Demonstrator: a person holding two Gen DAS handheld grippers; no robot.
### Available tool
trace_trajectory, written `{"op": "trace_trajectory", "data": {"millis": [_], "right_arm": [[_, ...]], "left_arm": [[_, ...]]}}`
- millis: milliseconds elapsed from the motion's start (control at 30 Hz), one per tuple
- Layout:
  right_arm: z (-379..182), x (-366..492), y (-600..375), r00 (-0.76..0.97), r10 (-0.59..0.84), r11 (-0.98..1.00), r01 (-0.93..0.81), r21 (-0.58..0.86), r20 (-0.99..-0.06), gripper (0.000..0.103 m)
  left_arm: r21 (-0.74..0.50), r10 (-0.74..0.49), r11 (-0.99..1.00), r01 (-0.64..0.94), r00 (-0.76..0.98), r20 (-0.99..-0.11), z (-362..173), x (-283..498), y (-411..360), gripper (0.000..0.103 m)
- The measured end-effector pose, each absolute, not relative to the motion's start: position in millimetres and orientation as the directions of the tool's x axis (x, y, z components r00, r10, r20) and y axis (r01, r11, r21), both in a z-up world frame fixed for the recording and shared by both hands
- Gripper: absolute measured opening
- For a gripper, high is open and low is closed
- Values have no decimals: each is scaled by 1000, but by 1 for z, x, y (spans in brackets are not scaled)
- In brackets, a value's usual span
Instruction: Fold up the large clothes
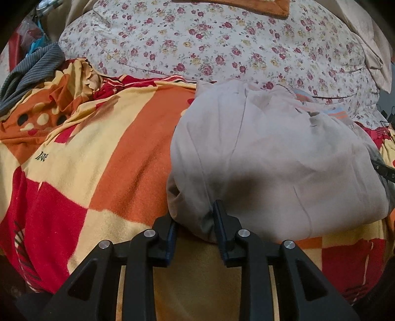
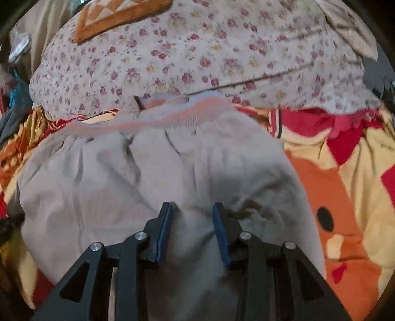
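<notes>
A large pale grey-beige garment [image 1: 271, 158] lies folded in a bundle on an orange, red and yellow blanket [image 1: 103, 158]. It has an orange and blue striped ribbed band [image 2: 177, 111] at its far edge. My left gripper [image 1: 195, 217] is open at the garment's near left corner, its jaws either side of the edge fold. My right gripper [image 2: 192, 217] is open and sits over the garment [image 2: 123, 177] near its front, with cloth bulging up between the blue pads [image 2: 165, 229]. Neither gripper is closed on the cloth.
A floral quilt [image 1: 222, 44] is heaped behind the garment, with an orange-edged cloth [image 2: 118, 14] on top. A grey striped garment [image 1: 32, 71] lies at the far left. The patterned blanket [image 2: 345, 197] spreads to the right.
</notes>
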State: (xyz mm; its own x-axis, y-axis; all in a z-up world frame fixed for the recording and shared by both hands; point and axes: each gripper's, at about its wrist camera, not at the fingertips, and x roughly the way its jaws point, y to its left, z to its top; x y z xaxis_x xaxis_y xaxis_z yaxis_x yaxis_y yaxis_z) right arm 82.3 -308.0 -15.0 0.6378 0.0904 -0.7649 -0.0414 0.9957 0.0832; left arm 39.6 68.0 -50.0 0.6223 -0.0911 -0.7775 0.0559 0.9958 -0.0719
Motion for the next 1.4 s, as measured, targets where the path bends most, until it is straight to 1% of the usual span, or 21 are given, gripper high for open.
{"op": "trace_trajectory", "data": {"millis": [33, 67, 133, 200, 267, 300, 367, 467, 533, 567, 633, 700, 833, 867, 967, 1033, 1100, 1200, 1267, 1367, 1400], "right_arm": [[-16, 82, -307, 634, 116, 993, -56, 105, -765, 61], [-18, 83, -305, 628, 127, 992, -60, 115, -768, 69], [-18, 85, -300, 622, 118, 993, -67, 98, -774, 74], [-19, 86, -297, 615, 123, 992, -73, 99, -779, 81], [-21, 88, -295, 612, 120, 993, -65, 101, -782, 87], [-22, 90, -293, 611, 119, 993, -65, 101, -783, 88], [-23, 92, -291, 611, 118, 993, -63, 100, -783, 93], [-24, 93, -289, 609, 107, 994, -61, 88, -786, 94], [-21, 90, -291, 611, 114, 993, -60, 97, -783, 94], [-17, 89, -293, 621, 114, 993, -49, 106, -776, 89], [-2, 77, -305, 678, 129, 987, -21, 156, -724, 83], [17, 59, -317, 757, 102, 985, 16, 175, -645, 83], [46, 21, -326, 859, -26, 992, 85, 92, -511, 83], [49, 16, -326, 865, -34, 992, 91, 91, -501, 83], [52, 2, -333, 877, -26, 984, 109, 145, -479, 83], [52, 3, -338, 874, -27, 979, 120, 162, -486, 83], [49, 8, -342, 857, -30, 975, 139, 175, -514, 83], [40, 11, -350, 828, 6, 965, 142, 220, -561, 83], [33, 13, -352, 813, 23, 963, 137, 230, -582, 83], [25, 18, -355, 795, 27, 960, 148, 237, -606, 83], [23, 19, -355, 791, 31, 958, 151, 245, -611, 83]], "left_arm": [[-73, -92, 996, 56, 622, -778, -50, 40, 68, 16], [-76, -94, 996, 55, 623, -776, -51, 40, 68, 17], [-84, -101, 995, 56, 629, -771, -52, 40, 69, 21], [-136, -139, 989, 53, 637, -759, -53, 41, 73, 30], [-217, -209, 974, 66, 631, -748, -54, 43, 78, 48], [-250, -248, 964, 86, 621, -743, -53, 45, 79, 53], [-271, -277, 957, 105, 609, -743, -51, 47, 81, 55], [-299, -310, 947, 118, 583, -751, -42, 48, 84, 50], [-309, -315, 944, 115, 596, -739, -21, 47, 92, 48], [-297, -297, 949, 108, 623, -724, -6, 45, 97, 48], [-278, -266, 956, 94, 680, -683, 36, 45, 110, 48], [-278, -270, 955, 100, 680, -682, 69, 56, 119, 48], [-266, -308, 950, 164, 630, -713, 115, 91, 131, 49], [-264, -318, 947, 180, 620, -717, 119, 99, 132, 49], [-259, -314, 949, 180, 609, -728, 102, 116, 130, 49], [-316, -380, 925, 213, 570, -729, 76, 123, 123, 49], [-391, -460, 888, 244, 521, -719, 37, 133, 114, 49], [-410, -488, 873, 266, 443, -752, -18, 152, 103, 49], [-445, -525, 851, 279, 397, -753, -40, 161, 101, 49], [-596, -660, 751, 285, 345, -667, -57, 177, 111, 50], [-620, -682, 731, 285, 328, -654, -58, 180, 112, 50]]}}
